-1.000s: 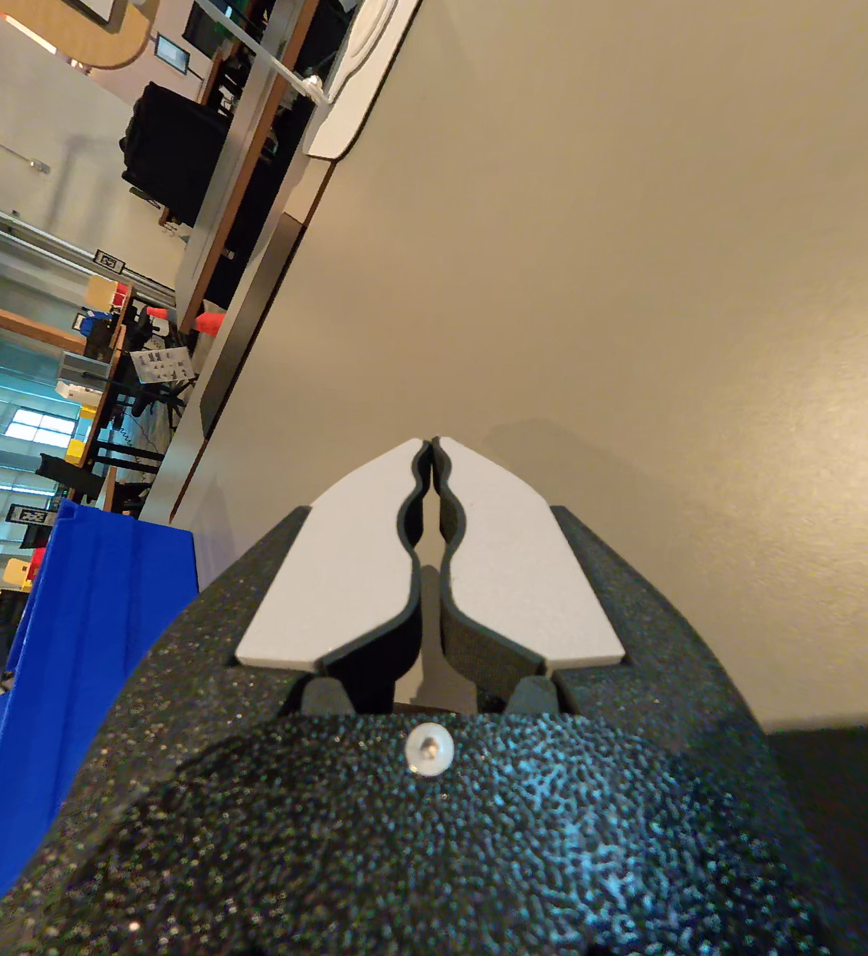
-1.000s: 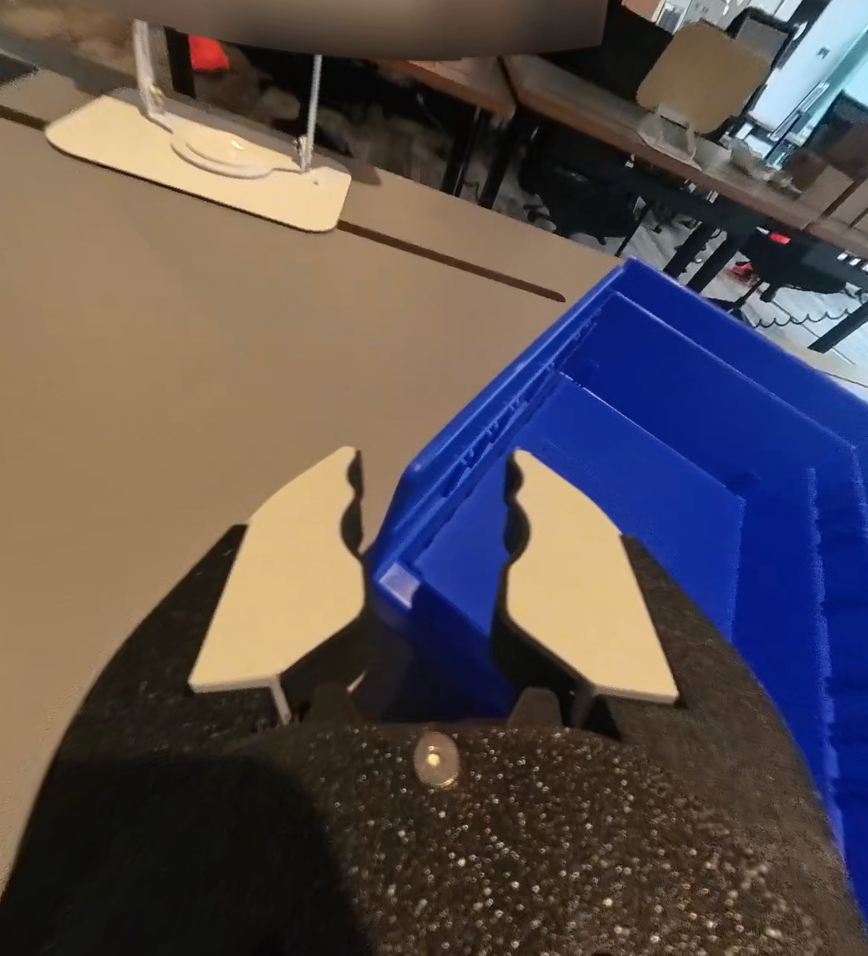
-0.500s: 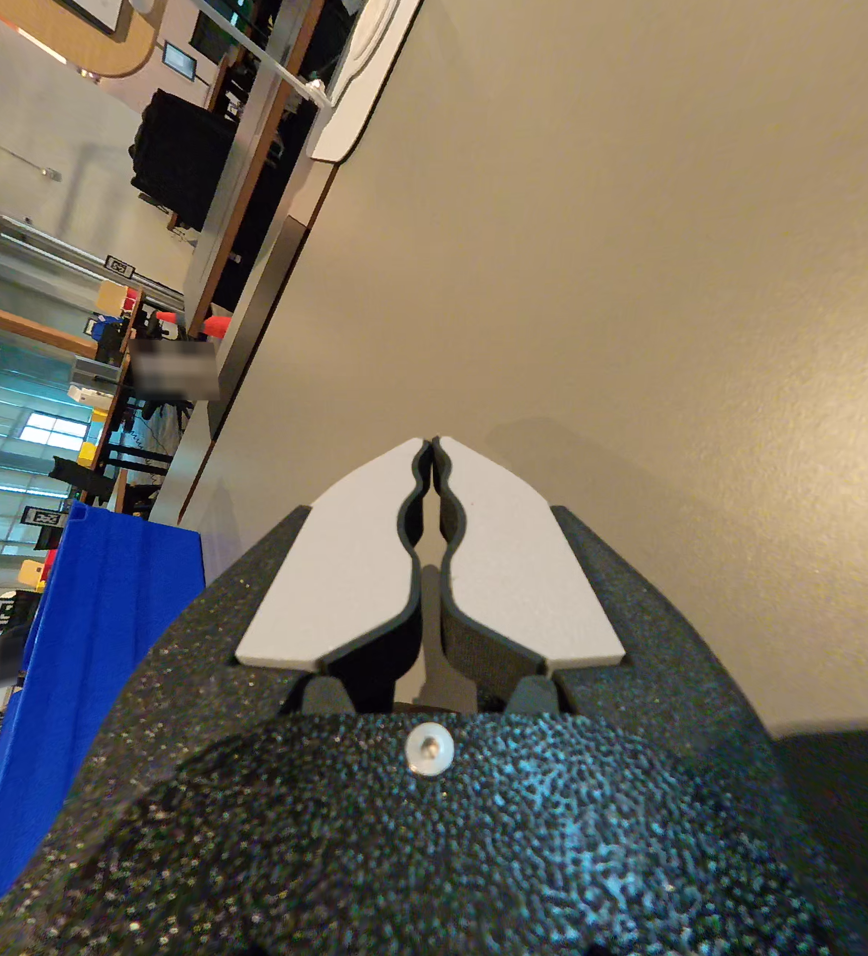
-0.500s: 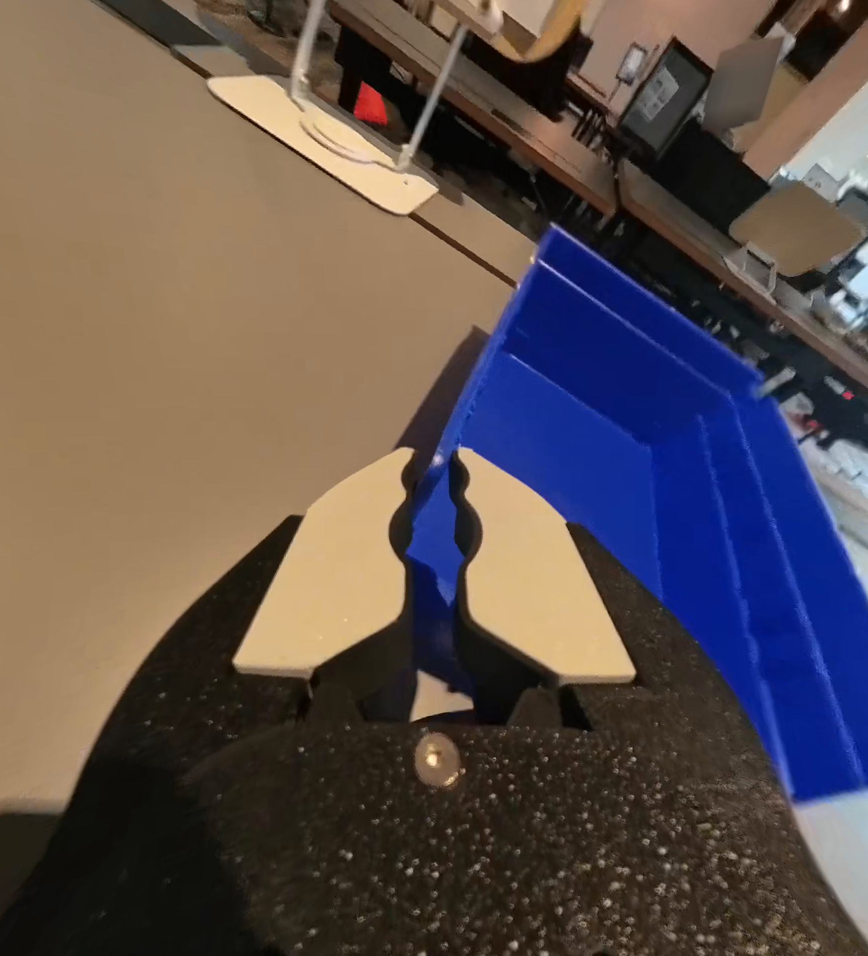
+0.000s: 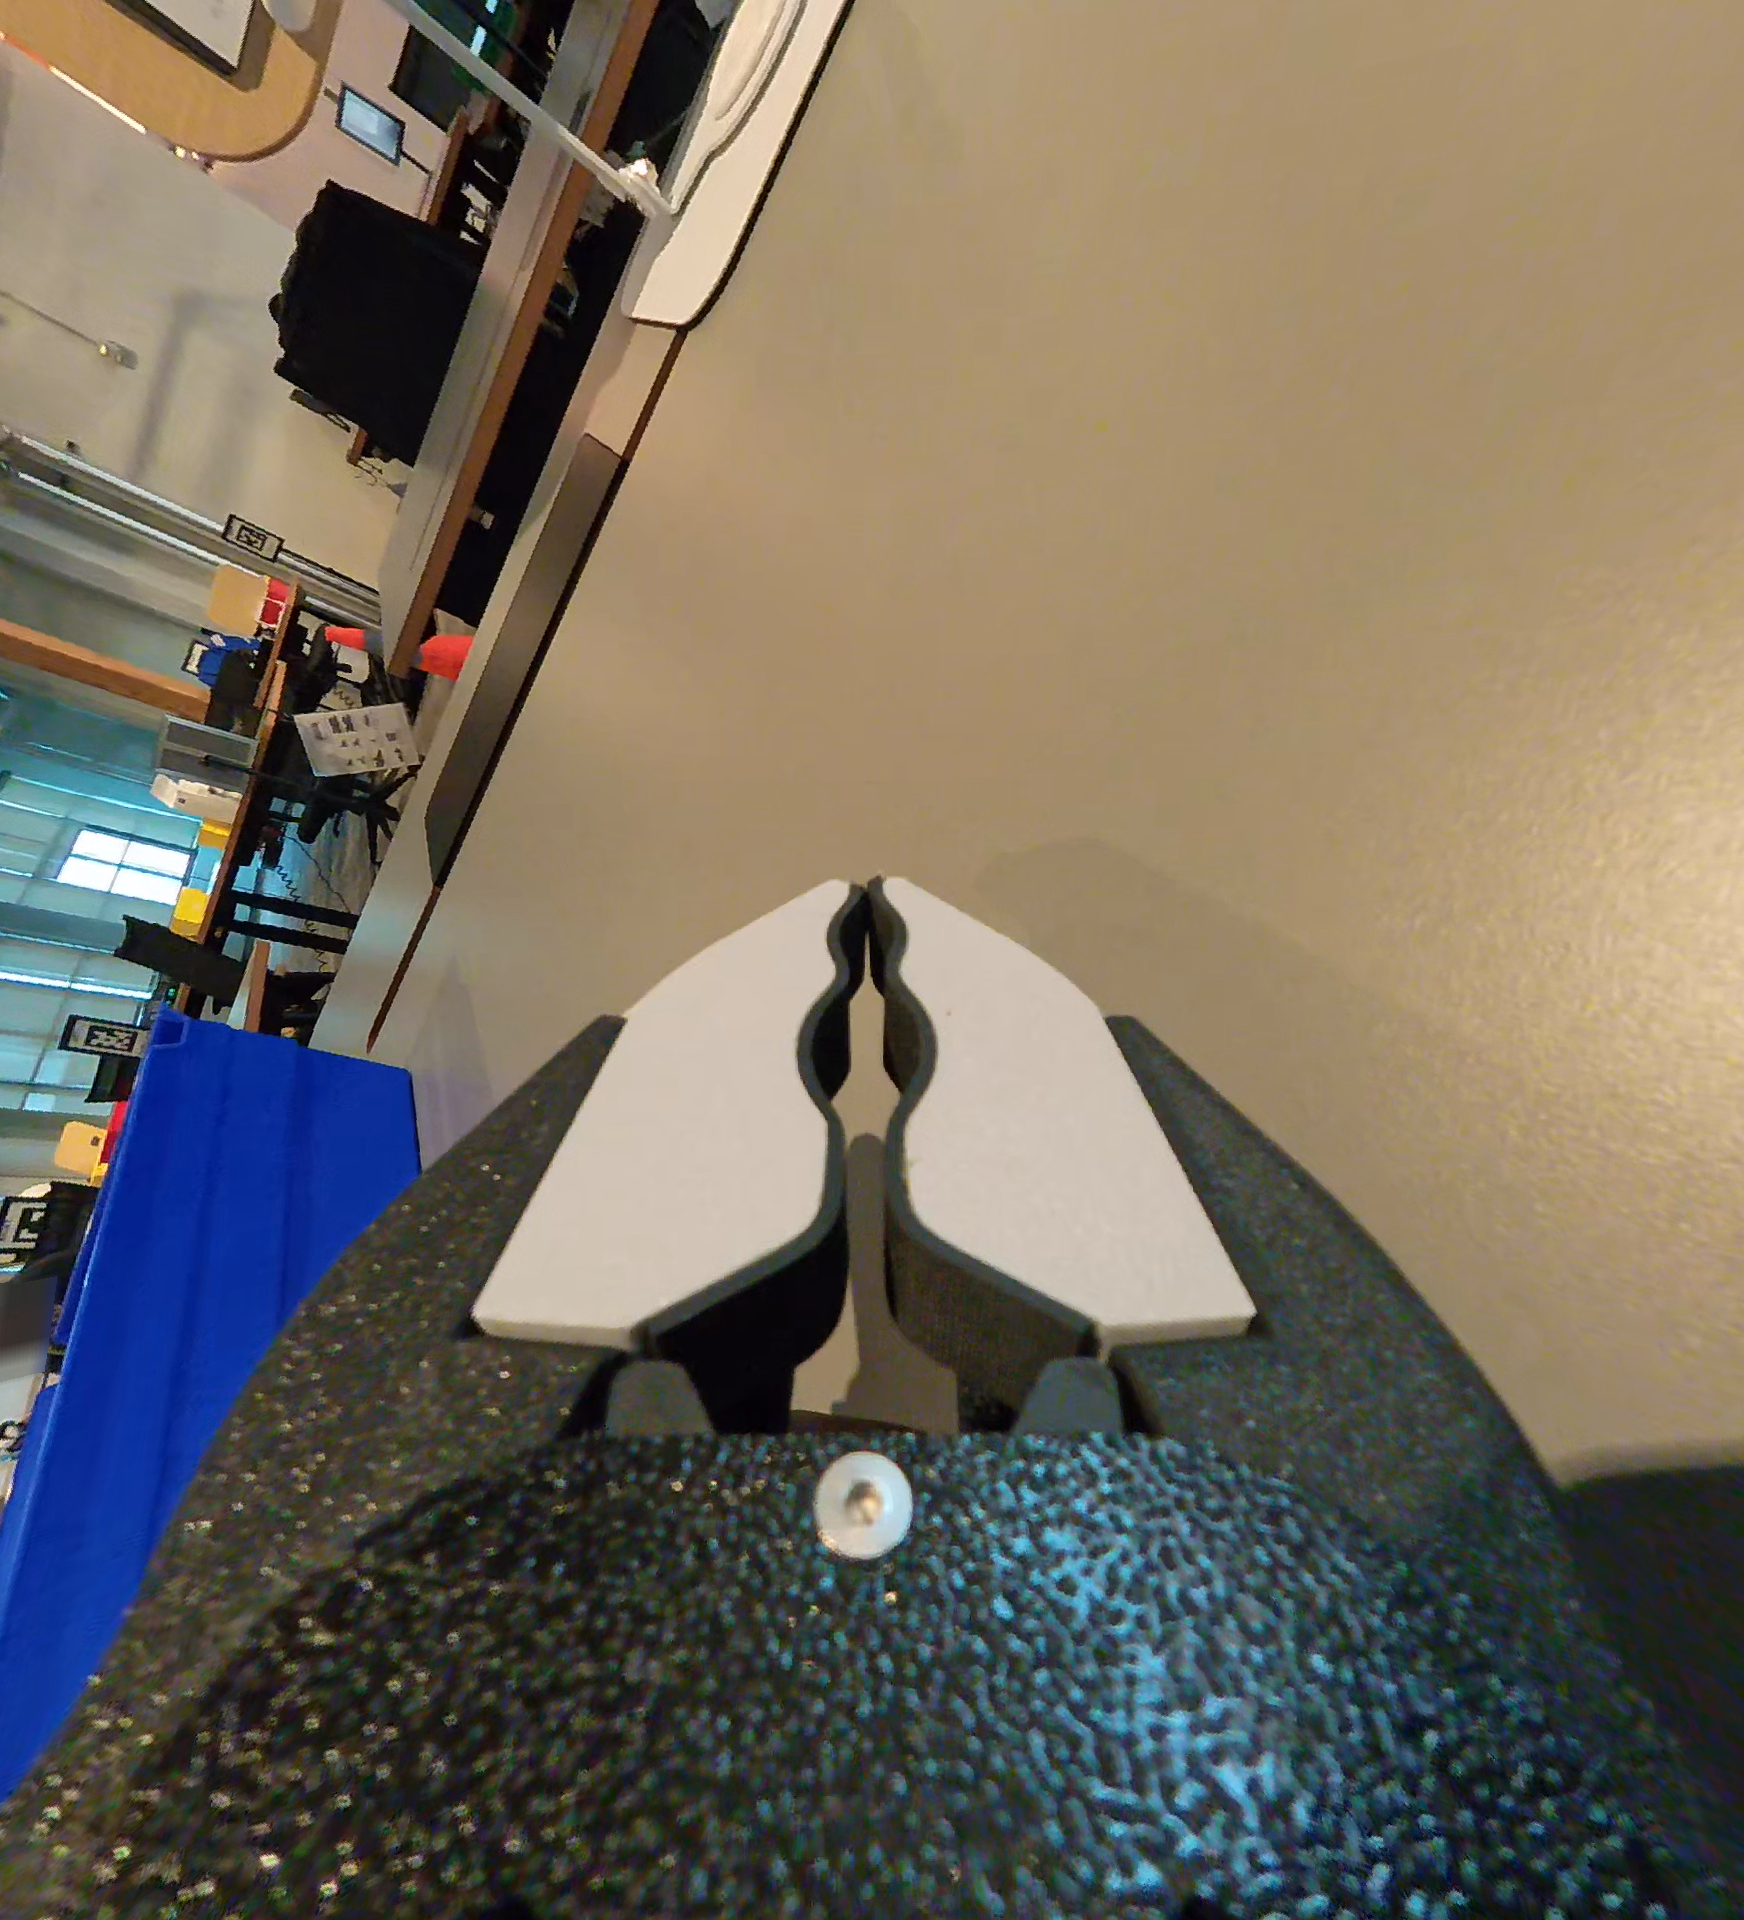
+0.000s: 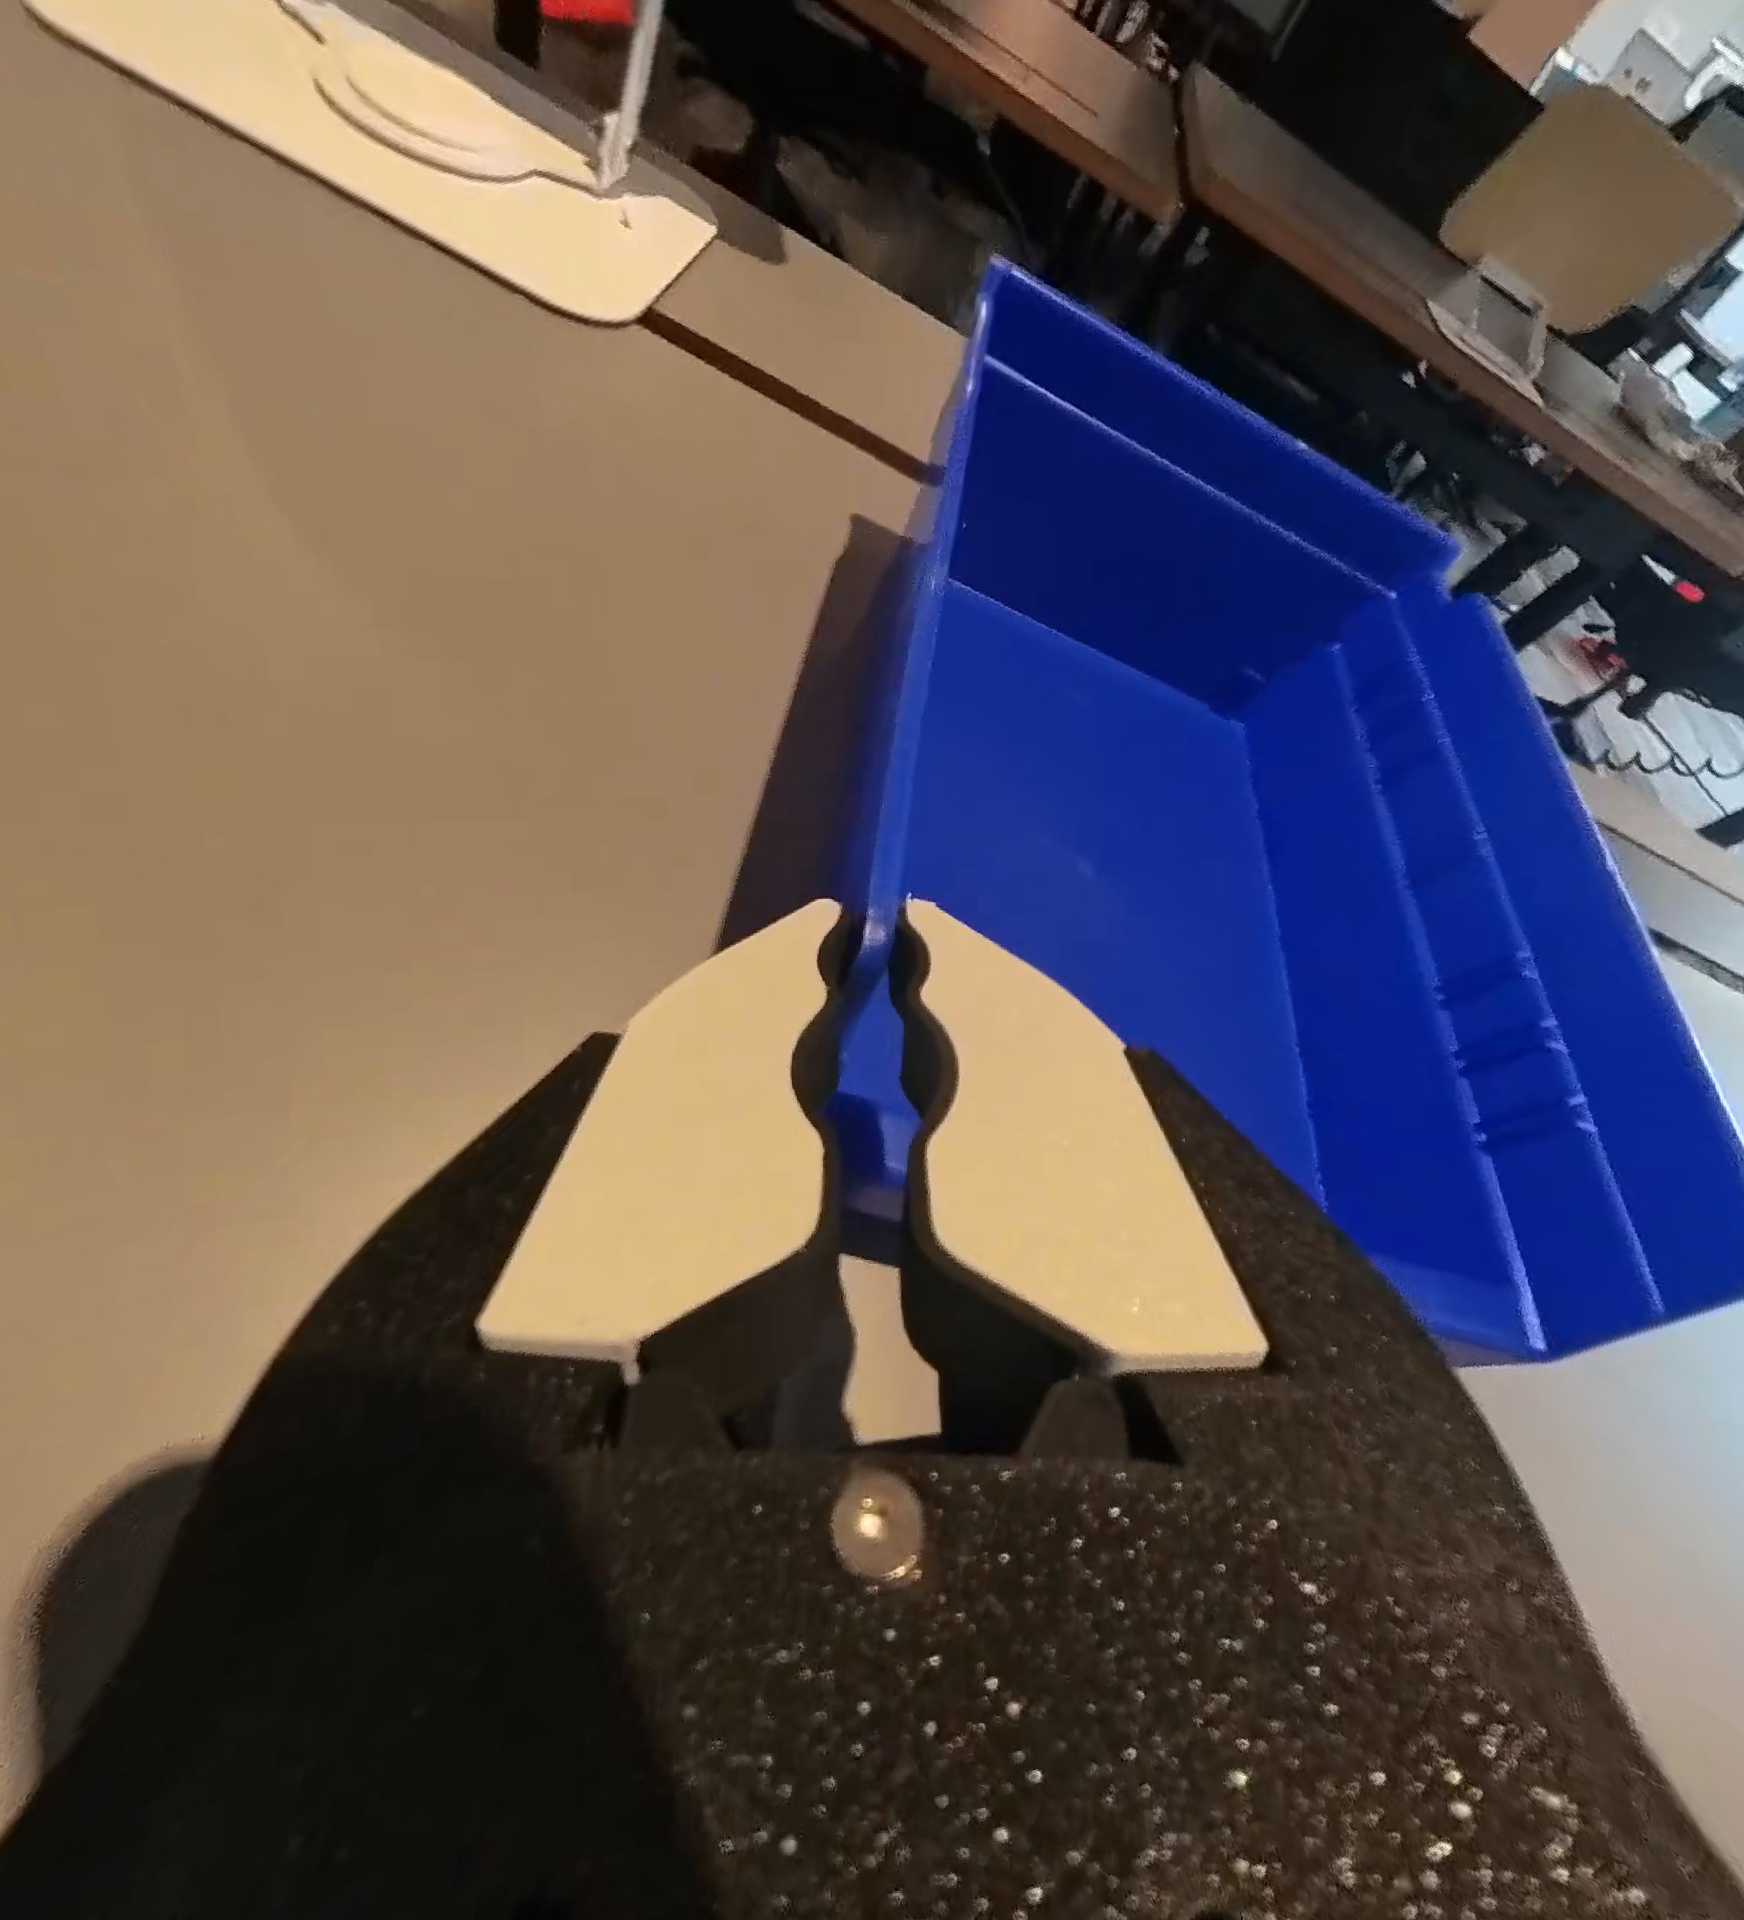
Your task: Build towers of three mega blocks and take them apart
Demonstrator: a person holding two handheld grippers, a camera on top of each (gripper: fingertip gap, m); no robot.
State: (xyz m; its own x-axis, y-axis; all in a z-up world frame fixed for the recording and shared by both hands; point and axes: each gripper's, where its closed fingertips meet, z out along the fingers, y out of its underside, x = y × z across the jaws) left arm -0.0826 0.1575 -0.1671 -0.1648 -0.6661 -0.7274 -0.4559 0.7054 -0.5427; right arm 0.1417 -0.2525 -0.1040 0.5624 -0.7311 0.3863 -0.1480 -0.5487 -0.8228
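No mega blocks show in either view. My right gripper (image 6: 873, 914) is shut on the near left wall of an empty blue plastic bin (image 6: 1107, 810) and holds it tilted, with its right side raised off the table. My left gripper (image 5: 868, 883) is shut and empty, low over the bare tan table (image 5: 1263, 520), its view rolled sideways. The same blue bin shows at the left edge of the left wrist view (image 5: 203, 1299).
A white flat stand base (image 6: 452, 156) with a thin upright rod lies at the table's far edge; it also shows in the left wrist view (image 5: 733, 166). A dark seam (image 6: 785, 395) crosses the tabletop. Desks, chairs and shelves stand beyond the table. One gripper's finger ends stand about 45 cm off the other's.
My right gripper closed from open onto the bin's wall and lifted that side, tilting the bin. My left gripper stayed shut and nearly still.
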